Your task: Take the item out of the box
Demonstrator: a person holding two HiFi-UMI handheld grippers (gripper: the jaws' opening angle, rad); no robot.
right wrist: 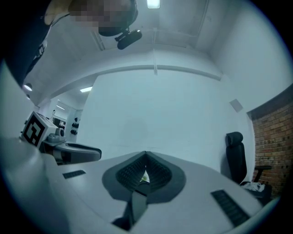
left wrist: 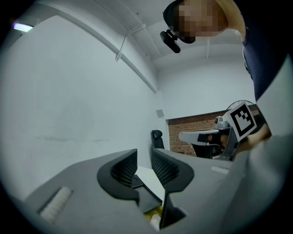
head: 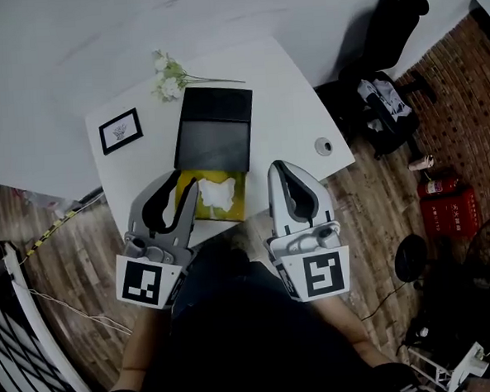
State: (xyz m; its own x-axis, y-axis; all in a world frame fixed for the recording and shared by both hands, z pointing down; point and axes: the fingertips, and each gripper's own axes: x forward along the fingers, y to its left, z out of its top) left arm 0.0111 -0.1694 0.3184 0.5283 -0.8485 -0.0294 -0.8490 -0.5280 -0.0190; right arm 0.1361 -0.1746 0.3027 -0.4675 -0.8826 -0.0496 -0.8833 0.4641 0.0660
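White table point(head: 292, 84), box point(head: 242, 201); L tongs point(head: 184, 183) apart, R tongs point(head: 280, 166) together, both aimed fwd.

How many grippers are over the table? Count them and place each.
2: left gripper at the box's left edge, right gripper beside its right edge; none looks hidden.

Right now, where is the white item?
In the head view the white item lies in the open yellow box at the table's near edge, just below the black lid.
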